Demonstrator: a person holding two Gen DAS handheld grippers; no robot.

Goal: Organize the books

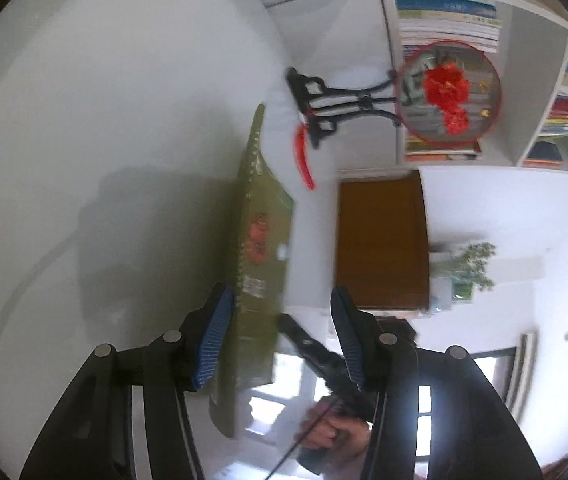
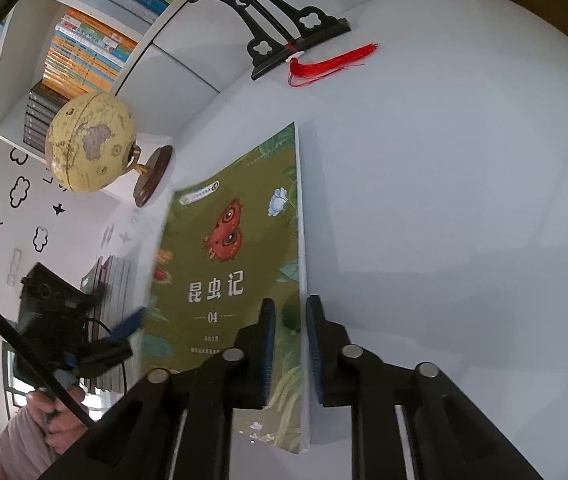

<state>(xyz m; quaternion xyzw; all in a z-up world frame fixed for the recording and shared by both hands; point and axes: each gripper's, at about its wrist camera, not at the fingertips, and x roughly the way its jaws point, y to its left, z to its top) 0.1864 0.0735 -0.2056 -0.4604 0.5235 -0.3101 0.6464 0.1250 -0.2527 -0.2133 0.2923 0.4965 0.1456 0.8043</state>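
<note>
- While the white bookshelf (image 2: 24,92) stands against the wall behind the white table (image 2: 443,200), its cubbies hold stacked books: a dark set (image 2: 38,114) in the lower cubby behind the globe (image 2: 90,142), and orange and blue spines (image 2: 88,56) in the cubby above it.
- From the left wrist view the same bookshelf (image 1: 539,80) shows further cubbies packed with piled books (image 1: 447,20), partly hidden by the round embroidered fan (image 1: 447,92) on its black stand (image 1: 323,104).
- The red tassel (image 2: 331,62) lies on the table beside the stand's base.
- The green insect book (image 2: 236,264) stands on edge on the table, in front of the globe, cover toward the right wrist camera, spine side toward the table.
- The right gripper (image 2: 289,344) is closed narrowly over the book's spine edge, one blue pad on the cover, the other behind it.
- The left gripper (image 1: 280,340) is spread wide; its left pad touches the green book (image 1: 260,248), while the other pad stands apart from it.
- More books (image 2: 114,304) stand behind the left gripper (image 2: 124,332), to the left of the green book.
</note>
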